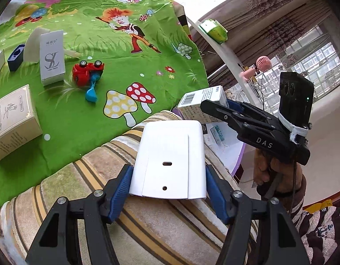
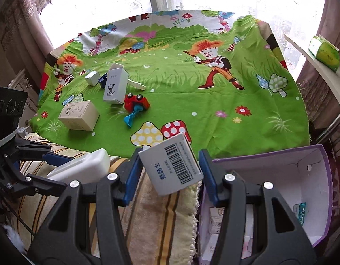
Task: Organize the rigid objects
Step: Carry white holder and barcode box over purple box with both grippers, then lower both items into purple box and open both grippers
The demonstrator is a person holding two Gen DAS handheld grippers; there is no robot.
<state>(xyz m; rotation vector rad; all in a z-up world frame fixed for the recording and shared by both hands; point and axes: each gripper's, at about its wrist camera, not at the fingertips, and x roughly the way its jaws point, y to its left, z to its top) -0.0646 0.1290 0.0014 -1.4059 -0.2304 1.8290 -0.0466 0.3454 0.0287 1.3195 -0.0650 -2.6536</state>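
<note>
While each tool grips a box, purple bin (image 2: pixel 320 198) holds small packets (image 2: pixel 299 213).

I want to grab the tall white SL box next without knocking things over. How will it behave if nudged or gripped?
The tall white SL box stands upright on soft, wrinkled green cloth, so a high nudge would probably tip it. It looks like thin cardboard, likely light and apt to dent under a hard squeeze. The red toy truck sits close beside it and could get bumped.
</note>
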